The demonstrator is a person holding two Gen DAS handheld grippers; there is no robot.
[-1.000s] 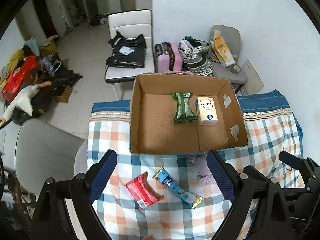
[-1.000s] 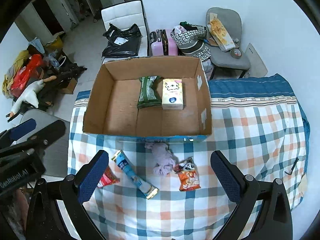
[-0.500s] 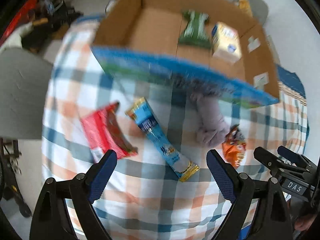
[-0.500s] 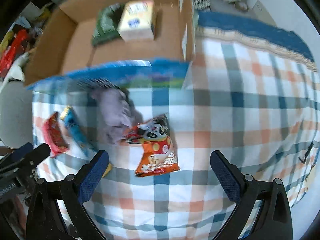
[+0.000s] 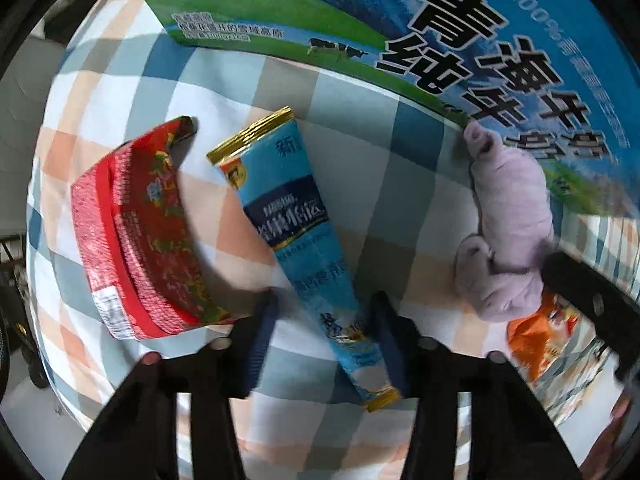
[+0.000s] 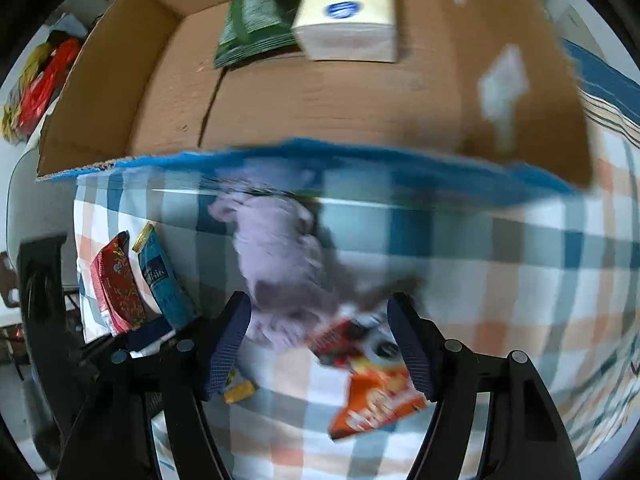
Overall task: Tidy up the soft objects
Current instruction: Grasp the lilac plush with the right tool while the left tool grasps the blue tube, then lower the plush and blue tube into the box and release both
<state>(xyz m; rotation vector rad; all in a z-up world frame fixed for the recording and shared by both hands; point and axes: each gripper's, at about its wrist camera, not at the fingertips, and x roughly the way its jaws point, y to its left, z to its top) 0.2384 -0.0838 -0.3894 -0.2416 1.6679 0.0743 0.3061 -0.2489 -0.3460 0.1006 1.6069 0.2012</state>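
A long blue snack packet (image 5: 296,216) lies on the checked cloth, its lower end between the fingers of my left gripper (image 5: 326,320). That gripper is open, with a gap showing on the left side. A red packet (image 5: 136,232) lies to its left. A purple soft toy (image 5: 508,224) rests against the box wall. My right gripper (image 6: 320,340) is open low over the purple toy (image 6: 280,260) and the top of an orange snack packet (image 6: 376,396). The right wrist view is blurred.
The open cardboard box (image 6: 320,100) stands just behind the items and holds a green packet (image 6: 256,12) and a pale tissue pack (image 6: 348,12). Its printed blue outer wall (image 5: 400,8) fills the top of the left wrist view. The checked tablecloth (image 5: 120,80) drops off at left.
Both grippers have dropped close to the table and their fingers have narrowed. The left now straddles the blue packet. The right hangs over the purple toy and orange packet.
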